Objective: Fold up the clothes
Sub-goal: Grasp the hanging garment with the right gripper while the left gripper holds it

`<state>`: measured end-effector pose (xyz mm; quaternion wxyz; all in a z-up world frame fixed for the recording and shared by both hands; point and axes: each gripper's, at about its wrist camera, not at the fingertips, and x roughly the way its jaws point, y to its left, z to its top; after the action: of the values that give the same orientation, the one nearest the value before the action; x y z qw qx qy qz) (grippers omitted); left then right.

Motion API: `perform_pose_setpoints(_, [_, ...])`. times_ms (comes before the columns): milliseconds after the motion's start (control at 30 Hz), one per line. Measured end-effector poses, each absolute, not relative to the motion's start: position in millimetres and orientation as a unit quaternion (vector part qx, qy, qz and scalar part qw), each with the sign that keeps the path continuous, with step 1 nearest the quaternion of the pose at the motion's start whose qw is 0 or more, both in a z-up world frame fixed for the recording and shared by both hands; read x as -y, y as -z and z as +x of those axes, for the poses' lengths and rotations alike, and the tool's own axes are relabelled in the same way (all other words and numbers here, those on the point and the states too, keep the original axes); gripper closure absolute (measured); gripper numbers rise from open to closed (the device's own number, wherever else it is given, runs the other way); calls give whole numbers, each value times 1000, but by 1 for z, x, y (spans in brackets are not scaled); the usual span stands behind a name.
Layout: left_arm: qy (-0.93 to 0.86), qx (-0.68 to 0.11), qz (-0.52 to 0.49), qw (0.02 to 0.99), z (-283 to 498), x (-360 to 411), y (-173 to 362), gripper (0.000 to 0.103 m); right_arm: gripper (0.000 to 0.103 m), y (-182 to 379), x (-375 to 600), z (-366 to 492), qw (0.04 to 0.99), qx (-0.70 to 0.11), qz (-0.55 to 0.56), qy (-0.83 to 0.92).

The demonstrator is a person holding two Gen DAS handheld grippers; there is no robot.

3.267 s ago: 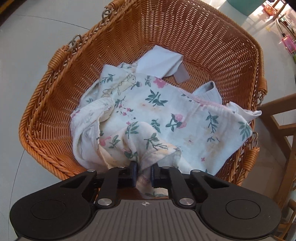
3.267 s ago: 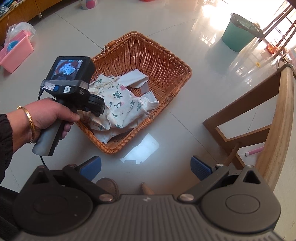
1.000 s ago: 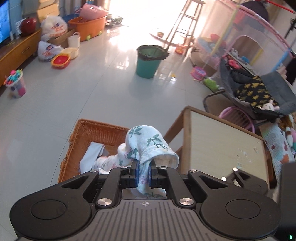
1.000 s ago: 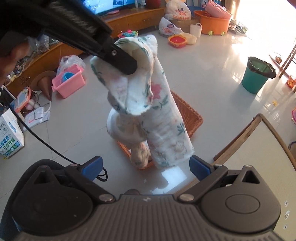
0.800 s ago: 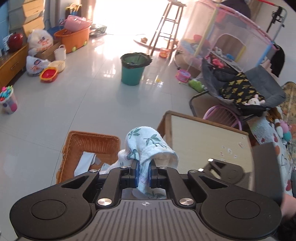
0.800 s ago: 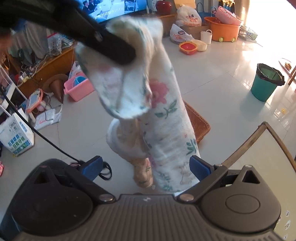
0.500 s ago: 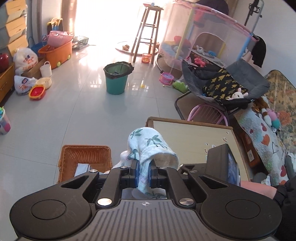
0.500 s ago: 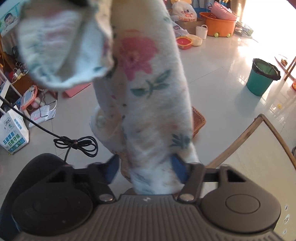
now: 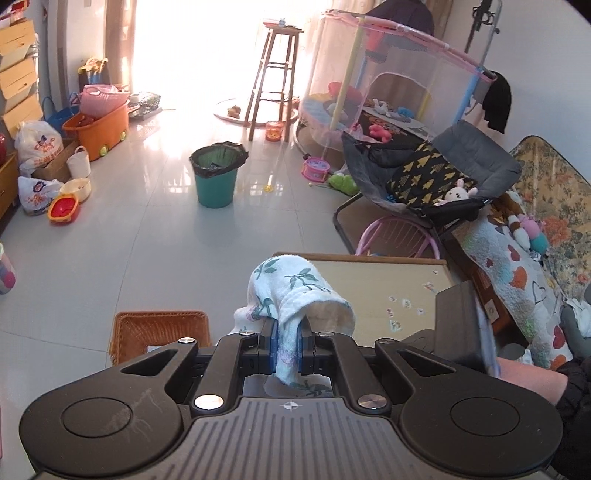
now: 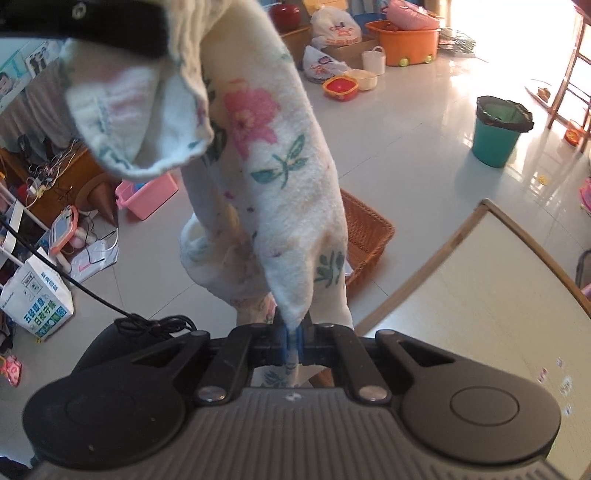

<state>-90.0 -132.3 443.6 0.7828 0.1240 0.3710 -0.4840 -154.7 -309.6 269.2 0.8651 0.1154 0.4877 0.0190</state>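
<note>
A white floral garment (image 10: pixel 273 184) hangs in the air between my two grippers. My left gripper (image 9: pixel 287 343) is shut on its upper end, and a fold of the cloth (image 9: pixel 295 295) drapes over the fingers. My right gripper (image 10: pixel 291 339) is shut on a lower edge of the same garment. The left gripper also shows in the right wrist view (image 10: pixel 110 33), at the top left, above the cloth. The wicker basket (image 9: pixel 155 328) stands on the floor below, also in the right wrist view (image 10: pixel 365 229). The wooden-rimmed table (image 9: pixel 388 291) lies ahead to the right.
The table also shows in the right wrist view (image 10: pixel 498 295). A green bin (image 9: pixel 216 181), a wooden stool (image 9: pixel 271 77), an orange tub (image 9: pixel 99 129), a pink box (image 10: pixel 147 199) and toys stand on the tiled floor. A grey chair (image 9: pixel 443 177) and playpen are at the right.
My left gripper has lifted the garment out of the basket and high above the floor. My right gripper has moved in and shut on the hanging lower edge.
</note>
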Motion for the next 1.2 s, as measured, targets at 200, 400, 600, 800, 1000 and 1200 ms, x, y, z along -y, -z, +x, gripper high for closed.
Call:
perform_pose_setpoints(200, [511,-355,119,774,-122,167,-459,94,98,-296,331,-194,872,-472,132,21])
perform_pose_setpoints(400, [543,-342,124,757,-162,213,-471,94,98,-305,355,-237,873,-462,140,69])
perform_pose_setpoints(600, [577,-328,135,735,-209,262,-482,94,98,-316,387,-285,870,-449,163,120])
perform_pose_setpoints(800, [609,-327,143,709,-256,305,-488,94,98,-325,410,-326,863,-443,181,162])
perform_pose_setpoints(1000, [632,-319,154,689,-292,323,-492,94,98,-344,424,-357,861,-433,188,189])
perform_pose_setpoints(1200, [649,-308,164,676,-319,324,-500,93,98,-360,435,-383,861,-422,192,210])
